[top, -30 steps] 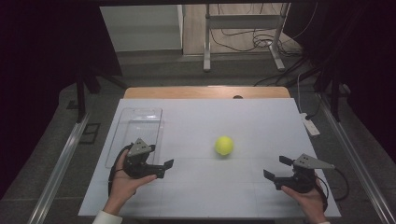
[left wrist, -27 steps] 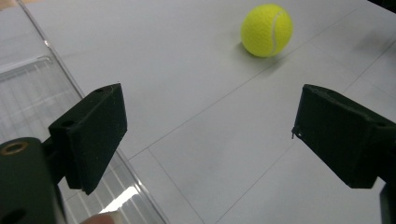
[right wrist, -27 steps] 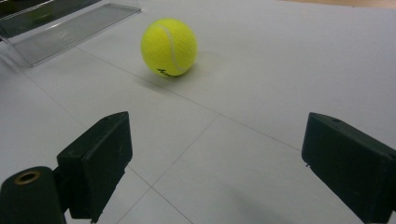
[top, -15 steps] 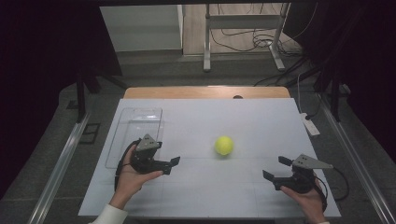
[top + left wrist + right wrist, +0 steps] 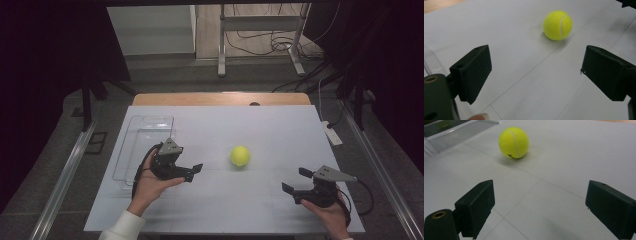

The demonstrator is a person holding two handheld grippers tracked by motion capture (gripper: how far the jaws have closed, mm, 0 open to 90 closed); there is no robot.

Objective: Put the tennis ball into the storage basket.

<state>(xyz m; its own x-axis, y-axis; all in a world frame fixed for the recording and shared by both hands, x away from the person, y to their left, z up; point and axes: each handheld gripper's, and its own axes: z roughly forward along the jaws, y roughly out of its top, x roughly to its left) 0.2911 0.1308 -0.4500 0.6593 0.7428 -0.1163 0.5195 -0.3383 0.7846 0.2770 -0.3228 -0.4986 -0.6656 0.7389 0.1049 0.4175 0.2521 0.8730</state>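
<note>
The yellow tennis ball (image 5: 240, 156) with a white seam lies near the middle of the table (image 5: 270, 125), between the wide-open, empty left tongs (image 5: 194, 172) and right tongs (image 5: 296, 181), nearer the left.

Yellow tennis ball (image 5: 240, 156) on white table (image 5: 260, 125)

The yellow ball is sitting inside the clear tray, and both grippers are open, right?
Not quite. The yellow ball sits on the bare white table, apart from the clear tray, as the high view shows. The left gripper and right gripper are indeed open.
</note>
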